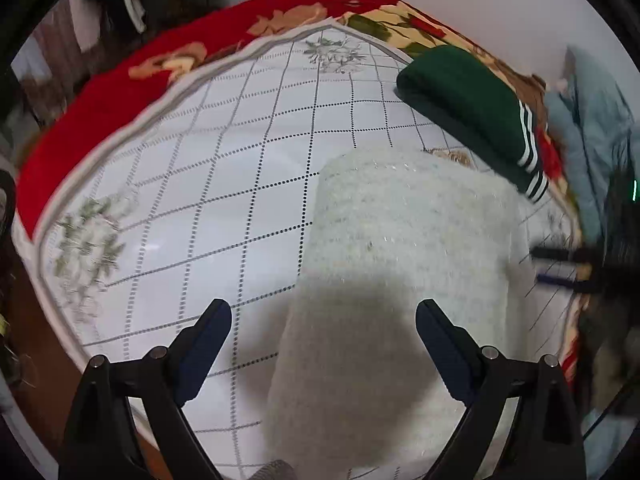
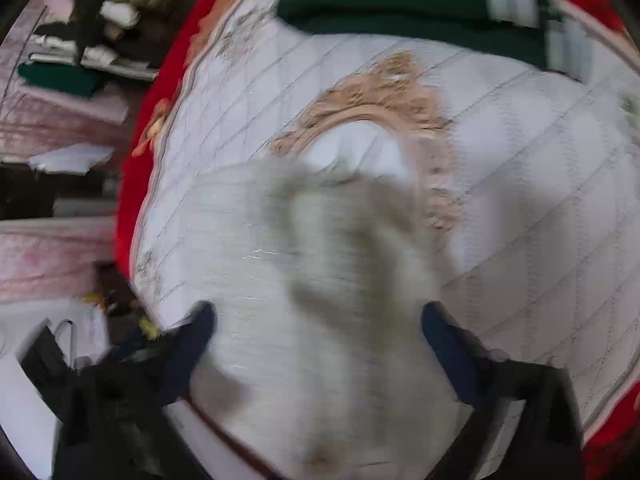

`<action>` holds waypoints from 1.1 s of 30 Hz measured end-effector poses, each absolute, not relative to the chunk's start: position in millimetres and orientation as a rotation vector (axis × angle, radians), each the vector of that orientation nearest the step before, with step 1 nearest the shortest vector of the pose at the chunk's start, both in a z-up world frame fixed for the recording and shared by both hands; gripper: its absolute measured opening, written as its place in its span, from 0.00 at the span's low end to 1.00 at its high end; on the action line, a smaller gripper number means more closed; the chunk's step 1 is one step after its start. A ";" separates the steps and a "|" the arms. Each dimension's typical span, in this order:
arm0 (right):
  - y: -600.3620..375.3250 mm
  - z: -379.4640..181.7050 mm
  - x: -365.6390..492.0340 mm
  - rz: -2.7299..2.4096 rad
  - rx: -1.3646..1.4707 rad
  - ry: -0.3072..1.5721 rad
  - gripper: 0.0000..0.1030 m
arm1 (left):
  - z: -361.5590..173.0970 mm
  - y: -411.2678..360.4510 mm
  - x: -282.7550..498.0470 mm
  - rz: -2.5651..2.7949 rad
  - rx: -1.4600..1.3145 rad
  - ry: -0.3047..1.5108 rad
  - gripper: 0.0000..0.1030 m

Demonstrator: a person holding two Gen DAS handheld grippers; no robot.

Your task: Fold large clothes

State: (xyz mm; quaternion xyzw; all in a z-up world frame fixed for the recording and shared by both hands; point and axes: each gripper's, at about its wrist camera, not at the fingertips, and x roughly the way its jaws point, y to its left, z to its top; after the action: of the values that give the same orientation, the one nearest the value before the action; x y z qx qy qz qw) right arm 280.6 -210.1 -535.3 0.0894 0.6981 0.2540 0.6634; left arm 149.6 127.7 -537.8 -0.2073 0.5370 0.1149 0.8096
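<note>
I have both grippers hanging over the bed, pointing steeply down, and neither is holding anything. The left gripper (image 1: 324, 344) has its fingers wide apart above the white sweater (image 1: 400, 260); the right gripper (image 2: 320, 344) is spread just as wide, with the sweater (image 2: 352, 264) loose below it and nothing pressed between the pads.

The sweater lies folded into a long fuzzy strip on the white quilt (image 1: 200, 184), running from near the left gripper toward the folded green garment (image 1: 472, 104) by the quilt's far edge. The red blanket (image 1: 100, 112) shows beyond the quilt.

My worries from here:

- The knit looks thick and springy. I judge the fold may creep open now that it is let go, especially the top layer near me.
- In the right wrist view the cloth is badly smeared, so I cannot tell where its edge lies. If I go in on that view I may pinch only one layer, or catch the quilt with it, and drag the whole fold askew.
- The strip's far end sits near the green garment. A long sweep of the near end over could nudge it or land on it.
- Fuzzy fibres may snag on a pad as it pulls away.
</note>
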 end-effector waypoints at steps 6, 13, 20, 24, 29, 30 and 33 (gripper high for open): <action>-219.2 -630.4 269.8 0.569 0.252 1.738 1.00 | -582.7 131.3 185.5 0.112 -0.514 1.270 0.91; -216.0 -684.4 271.3 0.680 0.542 1.818 1.00 | -607.6 126.1 210.2 0.014 -0.570 1.314 0.93; -194.2 -687.5 273.6 0.713 0.583 1.803 0.75 | -598.4 114.5 217.4 -0.060 -0.512 1.238 0.91; -187.3 -678.8 269.3 0.712 0.691 1.782 0.58 | -585.7 116.4 226.3 -0.078 -0.467 1.207 0.91; -172.5 -665.7 267.8 0.686 0.805 1.737 0.53 | -559.9 122.6 252.5 -0.151 -0.430 1.185 0.90; -169.8 -660.1 270.5 0.679 0.820 1.716 0.53 | -556.0 122.3 256.2 -0.164 -0.416 1.182 0.90; -164.0 -640.4 282.2 0.661 0.854 1.645 0.52 | -535.9 123.7 278.8 -0.226 -0.384 1.161 0.90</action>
State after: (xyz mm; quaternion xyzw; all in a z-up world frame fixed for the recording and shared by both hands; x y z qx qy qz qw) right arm 282.2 -164.0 -640.4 0.3614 0.6961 0.2796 0.5537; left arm 278.8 123.7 -535.9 -0.1800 0.5439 -0.1060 0.8127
